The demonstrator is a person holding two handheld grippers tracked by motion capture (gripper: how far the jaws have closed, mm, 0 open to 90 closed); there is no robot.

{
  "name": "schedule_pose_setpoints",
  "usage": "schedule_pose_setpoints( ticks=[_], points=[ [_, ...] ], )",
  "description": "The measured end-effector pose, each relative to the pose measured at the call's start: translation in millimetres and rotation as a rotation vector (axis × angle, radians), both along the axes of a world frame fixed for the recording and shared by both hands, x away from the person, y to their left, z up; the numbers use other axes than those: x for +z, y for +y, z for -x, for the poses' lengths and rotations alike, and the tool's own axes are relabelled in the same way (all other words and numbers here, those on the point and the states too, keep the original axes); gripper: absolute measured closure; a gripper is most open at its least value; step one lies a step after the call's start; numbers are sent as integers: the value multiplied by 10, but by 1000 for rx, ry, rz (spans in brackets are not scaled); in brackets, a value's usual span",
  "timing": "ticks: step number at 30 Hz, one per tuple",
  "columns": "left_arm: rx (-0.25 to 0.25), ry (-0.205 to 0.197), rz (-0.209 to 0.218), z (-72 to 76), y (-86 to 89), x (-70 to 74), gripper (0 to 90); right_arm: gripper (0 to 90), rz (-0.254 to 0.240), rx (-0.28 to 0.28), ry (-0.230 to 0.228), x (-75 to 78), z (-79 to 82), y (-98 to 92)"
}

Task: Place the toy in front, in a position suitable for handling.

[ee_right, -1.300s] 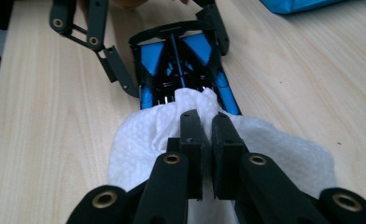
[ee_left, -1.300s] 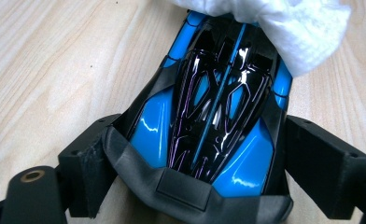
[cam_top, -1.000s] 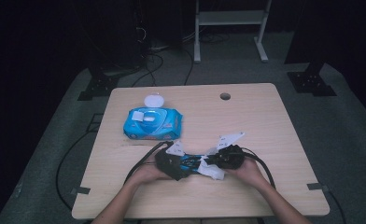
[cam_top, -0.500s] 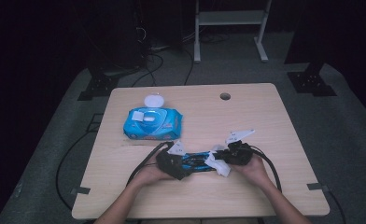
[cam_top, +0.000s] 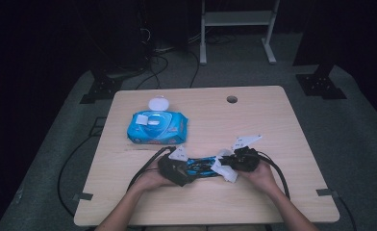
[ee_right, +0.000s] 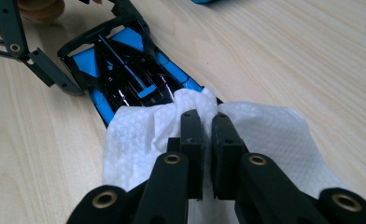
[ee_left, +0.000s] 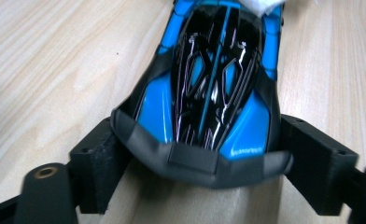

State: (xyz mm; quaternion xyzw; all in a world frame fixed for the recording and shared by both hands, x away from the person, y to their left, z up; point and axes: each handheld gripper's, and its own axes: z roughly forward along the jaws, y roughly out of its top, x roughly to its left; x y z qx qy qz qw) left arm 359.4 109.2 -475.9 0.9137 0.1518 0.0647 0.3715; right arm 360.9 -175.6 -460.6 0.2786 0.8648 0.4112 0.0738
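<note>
While the left tongs (ee_left: 197, 154) clamp the blue toy car (ee_left: 209, 88) on the counter (cam_top: 282, 125), the right tongs (ee_right: 208, 126), pinching a white wipe (ee_right: 139, 135), rest on its far end; wiping seems underway, most bodywork unwiped.

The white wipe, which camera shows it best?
The right gripper view: the white wipe fills the foreground, pinched between the right gripper fingers and draped on the blue toy car. The high view shows it as a small patch; the left gripper view catches just a corner.
</note>
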Motion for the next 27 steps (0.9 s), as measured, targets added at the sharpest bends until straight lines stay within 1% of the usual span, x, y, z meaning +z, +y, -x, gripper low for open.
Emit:
schedule_pose_setpoints(
  ticks=[2, 3, 5, 6, 7, 8, 9, 11, 14, 16, 20, 25, 27],
  points=[
    [3, 0, 6, 2, 1, -4, 228, 845, 14, -9, -11, 13, 18, 45],
    [1, -4, 1, 3, -1, -4, 229, 845, 17, -2, -20, 19, 29, 77],
    [-3, -10, -4, 1, -6, -3, 229, 844, 1, 26, -30, 31, 65, 160],
    [-1, -9, -2, 2, -6, -4, 229, 844, -17, 55, -27, 39, 80, 197],
    [2, -6, 0, 5, -3, -5, 229, 842, -17, 75, -30, 44, 97, 238],
    [-1, -6, 0, 3, 4, -4, 230, 842, -12, 77, -37, 46, 102, 249],
    [-4, -9, 0, 5, 6, -6, 230, 842, -12, 80, -33, 47, 94, 242],
    [-4, -9, 4, 4, 3, -8, 230, 843, -20, 71, -20, 35, 68, 199],
    [-11, -10, 1, 0, 9, -7, 231, 843, -13, 46, -13, 18, 35, 124],
    [-15, -11, 8, -5, 15, -12, 232, 844, -5, 38, -16, 9, 23, 92],
    [-21, -6, 7, -14, 21, -7, 233, 843, 6, 35, -30, 9, 34, 99],
    [-21, -6, 6, -9, 25, -5, 233, 843, -3, 34, -21, 2, 24, 90],
    [-23, -4, 8, -11, 28, -4, 233, 843, 1, 33, -23, 5, 27, 91]
  ],
)
